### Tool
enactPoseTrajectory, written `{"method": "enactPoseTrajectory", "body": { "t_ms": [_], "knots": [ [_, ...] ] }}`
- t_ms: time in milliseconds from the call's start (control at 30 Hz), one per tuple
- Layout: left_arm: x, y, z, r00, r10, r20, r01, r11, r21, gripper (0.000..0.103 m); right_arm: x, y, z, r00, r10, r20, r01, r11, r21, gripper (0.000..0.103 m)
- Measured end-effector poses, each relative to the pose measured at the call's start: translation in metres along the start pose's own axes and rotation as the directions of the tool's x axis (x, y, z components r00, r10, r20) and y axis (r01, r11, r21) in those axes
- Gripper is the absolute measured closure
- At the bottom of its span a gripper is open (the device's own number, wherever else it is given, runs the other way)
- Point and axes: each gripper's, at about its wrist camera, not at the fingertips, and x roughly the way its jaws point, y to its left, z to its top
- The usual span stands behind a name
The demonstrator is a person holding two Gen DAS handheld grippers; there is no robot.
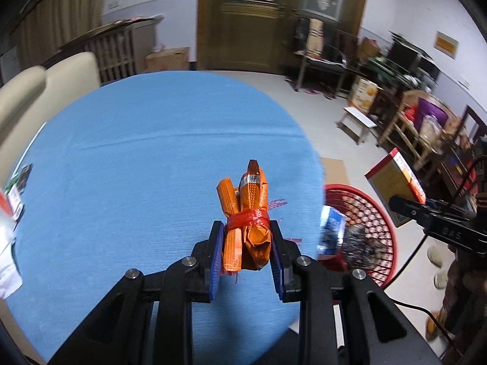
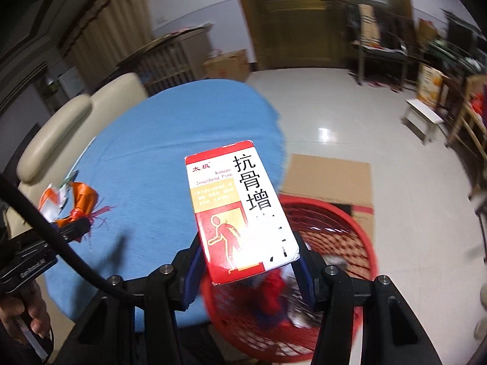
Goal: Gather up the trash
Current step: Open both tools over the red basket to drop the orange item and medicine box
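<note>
My left gripper (image 1: 246,240) is shut on an orange wrapper bundle (image 1: 248,213) tied with red string, held over the right part of the blue table (image 1: 137,167). The bundle also shows in the right wrist view (image 2: 82,203), at the left. My right gripper (image 2: 248,261) is shut on a red and white medicine box (image 2: 240,210) and holds it above the near rim of the red mesh basket (image 2: 344,243). The box (image 1: 395,182) and the basket (image 1: 374,228) also show at the right of the left wrist view. The basket holds several pieces of trash.
More scraps lie at the table's left edge (image 1: 12,213). A beige chair (image 2: 76,127) stands behind the table. Flat cardboard (image 2: 328,176) lies on the tiled floor beyond the basket. A small bench (image 2: 423,118) and cluttered furniture line the right wall.
</note>
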Motion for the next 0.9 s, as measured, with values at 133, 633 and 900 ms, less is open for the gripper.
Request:
{"method": "enactPoseTrajectory", "body": {
  "t_ms": [133, 633, 900],
  "knots": [
    [0.000, -0.031, 0.001, 0.999, -0.035, 0.001, 0.034, 0.998, 0.051, 0.074, -0.012, -0.027, -0.007, 0.999, -0.035, 0.009, 0.035, 0.999, 0.042, 0.047],
    [0.012, -0.086, 0.000, 0.997, -0.075, -0.038, 0.080, 0.985, 0.152, 0.074, 0.002, -0.058, -0.026, 0.998, -0.050, -0.034, 0.054, 0.992, 0.114, 0.047],
    [0.019, -0.094, 0.001, 0.996, -0.072, -0.056, 0.080, 0.983, 0.167, 0.074, 0.020, -0.070, -0.033, 0.997, -0.039, -0.067, 0.048, 0.988, 0.146, 0.045]
  ]
}}
